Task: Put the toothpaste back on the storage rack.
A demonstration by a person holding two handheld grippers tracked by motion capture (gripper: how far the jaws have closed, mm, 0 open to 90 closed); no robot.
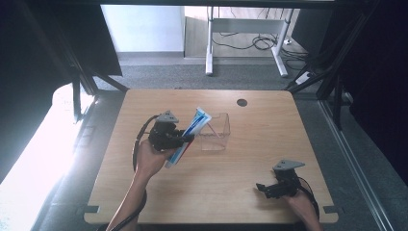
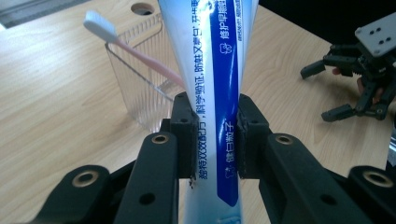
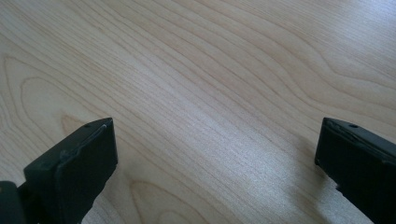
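left claw [image 2: 215, 140] clamped on tube [image 2: 212, 93], tilted just beside holder [image 1: 215, 132] with brush [image 2: 128, 49] in it. right claw [image 1: 267, 188] apart, idle on worktop [image 1: 250, 163]. i'm mid-carry; next i reckon tip the tube upright over the holder and lower it in.

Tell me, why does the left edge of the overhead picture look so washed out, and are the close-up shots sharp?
High view: daylight from the left bleaches the floor beside the table. Left gripper view: the toothpaste tube fades pale at its nearest end, while the toothbrush stays crisp. Right gripper view: soft sheen on the wood grain, jaws slightly soft.
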